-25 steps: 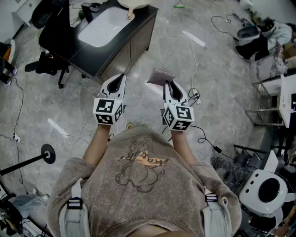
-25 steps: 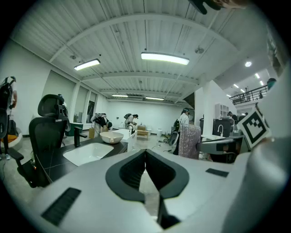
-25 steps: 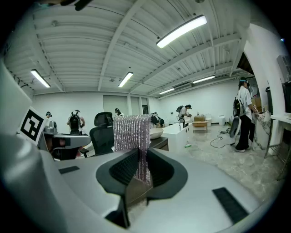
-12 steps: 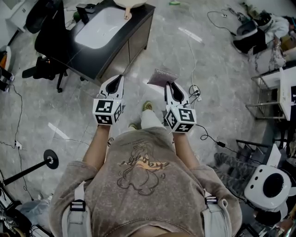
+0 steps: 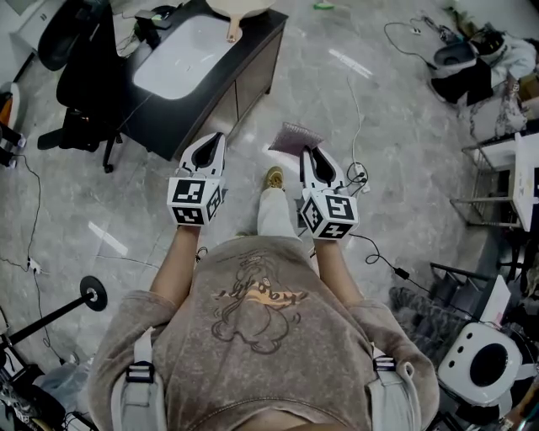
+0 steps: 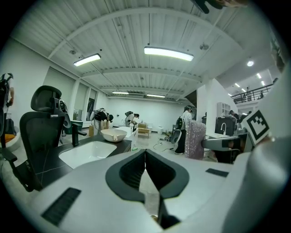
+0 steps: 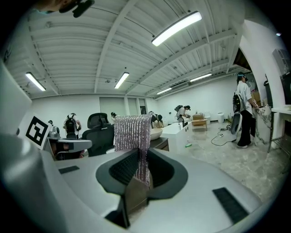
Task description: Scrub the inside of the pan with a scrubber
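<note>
Head view, pan [image 5: 244, 8]: ahead-left, nearer left gripper [image 5: 217, 140]
Left gripper: pressed together, empty
Right gripper [image 5: 308, 152]: pinching scrubber [image 5: 295, 136]

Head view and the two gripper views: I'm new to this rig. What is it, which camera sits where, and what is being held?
There is no robot here. A person wears a camera on the head and holds a two-jaw tool in each hand. The head view looks steeply down on the person's shoulders, arms and both tools. The other two pictures come from cameras that ride on the tools and look along their jaws.

The left gripper has its jaws together with nothing between them. The right gripper is clamped on a silvery mesh scrubber.

Ahead stands a black counter with a white sink set into it. A cream pan rests on the counter beyond the sink. Neither tool is at the counter yet.
</note>
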`<state>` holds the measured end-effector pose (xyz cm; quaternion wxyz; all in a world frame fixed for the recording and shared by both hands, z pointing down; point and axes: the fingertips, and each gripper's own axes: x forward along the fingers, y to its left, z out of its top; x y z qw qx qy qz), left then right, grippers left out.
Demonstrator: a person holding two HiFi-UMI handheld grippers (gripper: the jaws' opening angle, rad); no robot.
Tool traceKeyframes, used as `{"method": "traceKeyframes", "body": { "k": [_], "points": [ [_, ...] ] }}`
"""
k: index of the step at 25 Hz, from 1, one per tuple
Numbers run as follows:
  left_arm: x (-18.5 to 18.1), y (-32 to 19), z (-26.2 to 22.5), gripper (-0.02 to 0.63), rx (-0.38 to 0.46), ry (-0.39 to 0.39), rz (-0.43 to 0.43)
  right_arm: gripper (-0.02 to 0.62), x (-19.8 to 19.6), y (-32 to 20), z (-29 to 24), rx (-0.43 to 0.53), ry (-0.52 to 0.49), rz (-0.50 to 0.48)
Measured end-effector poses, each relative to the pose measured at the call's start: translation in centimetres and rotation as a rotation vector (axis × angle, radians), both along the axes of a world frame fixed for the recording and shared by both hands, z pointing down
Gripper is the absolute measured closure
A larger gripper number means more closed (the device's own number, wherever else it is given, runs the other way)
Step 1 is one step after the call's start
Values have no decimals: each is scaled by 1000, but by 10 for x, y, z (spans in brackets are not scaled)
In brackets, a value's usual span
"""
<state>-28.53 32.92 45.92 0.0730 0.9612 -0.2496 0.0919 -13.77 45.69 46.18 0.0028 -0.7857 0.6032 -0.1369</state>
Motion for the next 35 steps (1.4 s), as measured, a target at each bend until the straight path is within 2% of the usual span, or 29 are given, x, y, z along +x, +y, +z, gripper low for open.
{"method": "traceKeyframes", "body": {
  "k": [13, 21, 26, 29, 35],
  "points": [
    [67, -97, -2, 589, 1, -2, -6, 515, 69, -103, 4, -6, -26, -33],
    [120, -158, -18, 588, 19, -10, -65, 515, 130, -172, -10, 9, -29, -84],
    [152, -191, -28, 589, -20, 43, -87, 515, 165, -211, -18, 15, -23, -135],
    [170, -214, -25, 589, -18, 17, -125, 515, 186, -229, -18, 19, -20, -161],
    [195, -245, -30, 589, -10, 49, -186, 515, 228, -255, -16, 21, -24, -180]
  ]
}}
